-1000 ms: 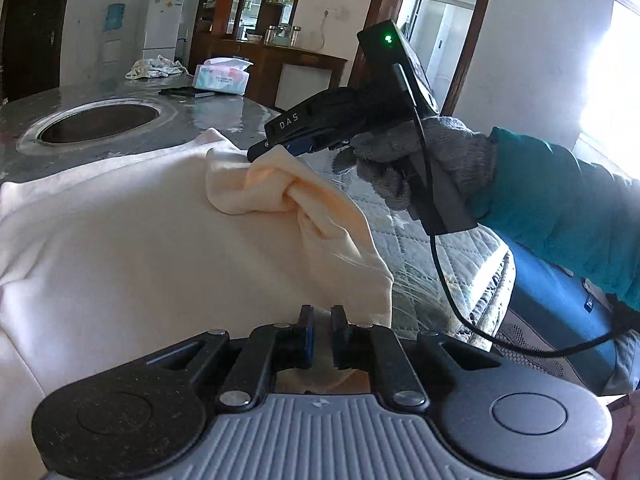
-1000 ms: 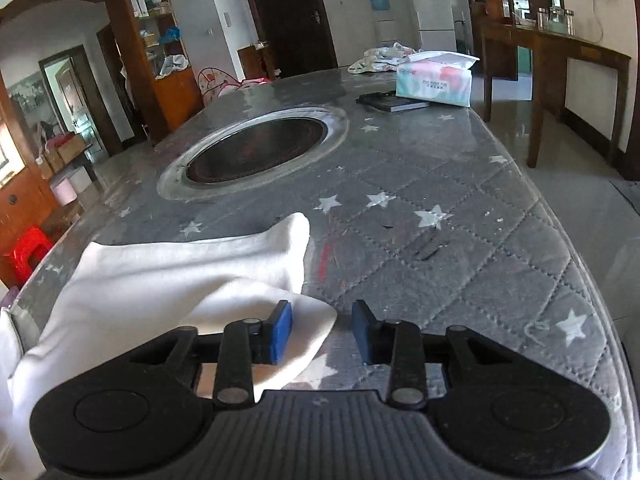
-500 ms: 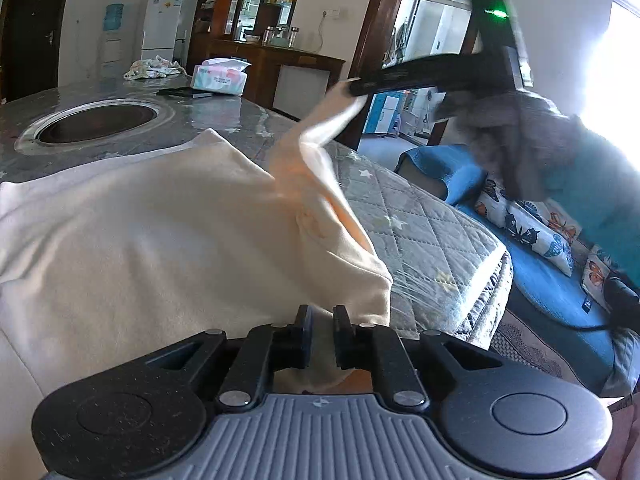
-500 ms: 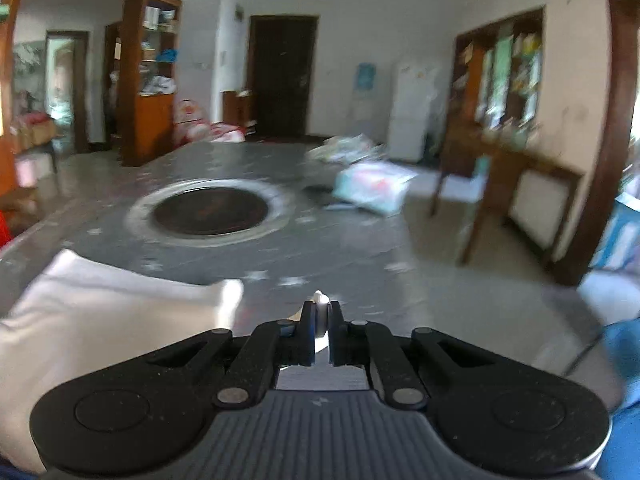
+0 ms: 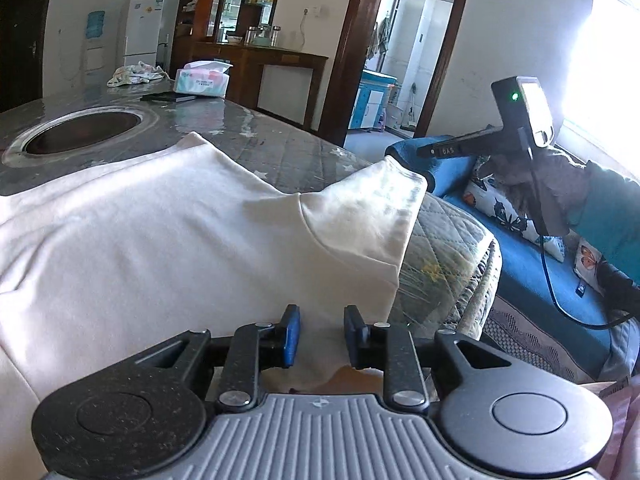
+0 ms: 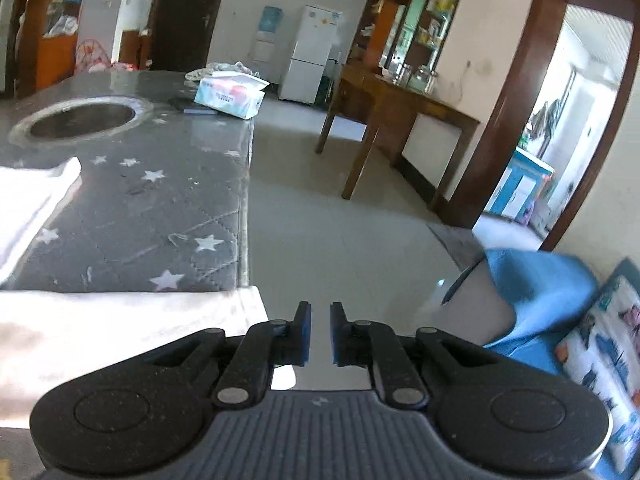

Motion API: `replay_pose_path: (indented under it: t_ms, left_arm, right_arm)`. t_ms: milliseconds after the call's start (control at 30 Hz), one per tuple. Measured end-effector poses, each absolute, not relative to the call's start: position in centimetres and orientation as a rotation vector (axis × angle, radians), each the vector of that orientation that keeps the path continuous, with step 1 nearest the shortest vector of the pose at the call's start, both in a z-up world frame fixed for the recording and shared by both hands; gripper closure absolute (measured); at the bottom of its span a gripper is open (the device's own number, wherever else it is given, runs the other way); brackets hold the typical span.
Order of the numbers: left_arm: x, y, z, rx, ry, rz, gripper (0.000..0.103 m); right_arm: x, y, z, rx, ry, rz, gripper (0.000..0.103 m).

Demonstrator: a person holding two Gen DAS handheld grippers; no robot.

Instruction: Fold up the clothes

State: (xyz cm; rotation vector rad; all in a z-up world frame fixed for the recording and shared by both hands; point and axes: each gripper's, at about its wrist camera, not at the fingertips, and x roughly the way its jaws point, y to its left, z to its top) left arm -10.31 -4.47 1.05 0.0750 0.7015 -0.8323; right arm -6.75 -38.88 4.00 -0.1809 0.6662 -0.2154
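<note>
Lying flat, the cream shirt (image 5: 168, 232) spreads beneath the parted left tongs (image 5: 318, 330) — right tongs (image 6: 316, 330) parted, beside its sleeve.

Both grippers are the same build: the left gripper (image 5: 318, 334) and right gripper (image 6: 319, 334) have speckled black linkage arms with silver screws, blue pads on the fingertips (image 5: 292, 334) and a ribbed grey body. Beside the right gripper's camera box with its green LED (image 5: 514, 97), there's a grey knit glove (image 5: 560, 176), a teal sleeve (image 5: 612, 216) and a black cable (image 5: 550, 276) hanging down.
</note>
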Motion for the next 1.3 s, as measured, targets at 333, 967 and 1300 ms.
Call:
replay_pose_path:
  t_ms: [333,967,1300]
  left_arm:
    - [-10.8,-4.4,1.2,0.070,0.706,-0.825,0.071]
    - [-8.9,0.0,2.8,0.002,0.705,-0.678,0.056]
    - [-9.8,-0.2,1.6,-0.004,0.711,-0.715,0.052]
  right_arm:
    - [-5.9,-34.7,2.7,-0.061,0.706,0.041,0.071]
    - [-2.8,-27.4,5.7,-0.055,0.705,0.342,0.061]
    - [5.6,-19.0,6.2,-0.095,0.761,0.446,0.062]
